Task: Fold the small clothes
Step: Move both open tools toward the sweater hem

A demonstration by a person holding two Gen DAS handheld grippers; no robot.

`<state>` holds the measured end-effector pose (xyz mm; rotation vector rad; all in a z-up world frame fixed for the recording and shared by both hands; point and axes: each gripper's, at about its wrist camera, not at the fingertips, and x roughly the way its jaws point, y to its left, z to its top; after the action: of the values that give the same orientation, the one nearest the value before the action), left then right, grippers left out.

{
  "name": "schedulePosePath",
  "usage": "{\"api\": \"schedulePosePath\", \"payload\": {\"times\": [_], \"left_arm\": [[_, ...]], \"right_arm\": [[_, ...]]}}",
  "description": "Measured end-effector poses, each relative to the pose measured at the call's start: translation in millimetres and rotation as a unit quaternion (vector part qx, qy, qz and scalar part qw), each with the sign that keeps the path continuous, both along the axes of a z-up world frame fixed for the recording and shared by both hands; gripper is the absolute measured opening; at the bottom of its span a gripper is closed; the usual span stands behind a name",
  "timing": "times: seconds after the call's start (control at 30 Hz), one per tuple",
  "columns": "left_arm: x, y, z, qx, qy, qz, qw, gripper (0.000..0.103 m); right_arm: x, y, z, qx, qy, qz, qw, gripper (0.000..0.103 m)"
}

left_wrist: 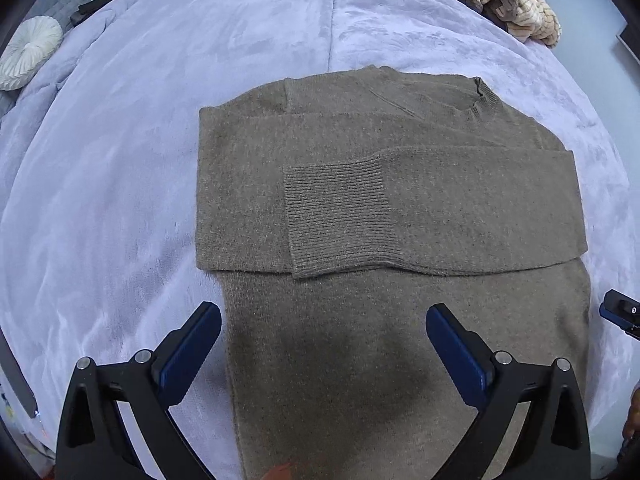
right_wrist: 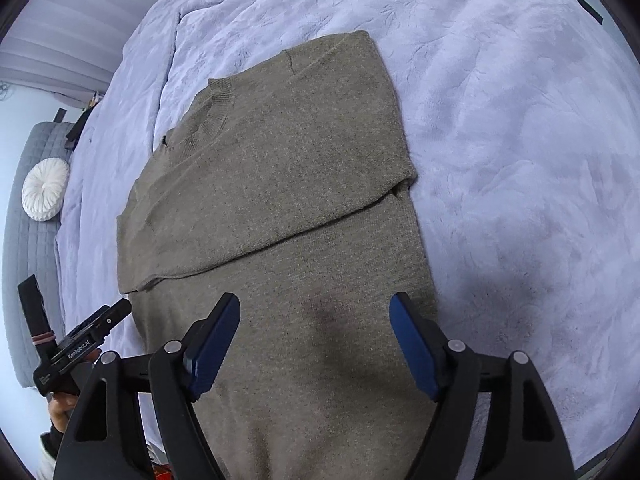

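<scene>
Hovering over the near end of the sweater, both tools released: left gripper with fingers spread wide and nothing between the blue pads, right gripper likewise spread and empty. Lying flat on the lilac blanket, long axis running straight away from both sets of fingers, hem end nearest, collar farthest. Left gripper over the sweater's left half, its outer finger just past the left edge and above blanket; right gripper over the right half, its outer pad close to the right edge. Roughly equal reach to the hem for both, judging by the matching shadows on the knit. Farther up the sweater, both sleeves folded across the chest, the upper one ending in a ribbed cuff left of centre. Likely next: pinching the hem corners and carrying them toward the collar, so each gripper needs to drop back and outward.

Beyond the collar, a striped plush heap; left of the sweater, a round white cushion.

Hidden: the hem itself, cut off at the bottom of both views beneath the grippers, corners unseen. Something reddish at the bottom edge, too clipped to identify.
</scene>
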<state>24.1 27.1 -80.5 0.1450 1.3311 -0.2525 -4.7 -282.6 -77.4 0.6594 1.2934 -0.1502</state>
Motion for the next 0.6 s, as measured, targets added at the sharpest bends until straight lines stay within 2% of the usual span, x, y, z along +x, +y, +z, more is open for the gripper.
{"api": "schedulePosePath", "payload": {"times": [0.2,0.47,0.6], "left_arm": [[-12,3,2,-0.013,0.021,0.01,0.9997,0.103],[-32,13,9,-0.01,0.02,0.003,0.9997,0.103],[-42,20,7,-0.007,0.028,-0.001,0.9996,0.103]], "right_arm": [[-3,10,7,0.007,-0.006,0.014,1.0,0.081],[-19,20,14,0.023,-0.014,0.026,0.999,0.083],[-29,23,10,0.037,-0.001,0.024,0.999,0.083]]}}
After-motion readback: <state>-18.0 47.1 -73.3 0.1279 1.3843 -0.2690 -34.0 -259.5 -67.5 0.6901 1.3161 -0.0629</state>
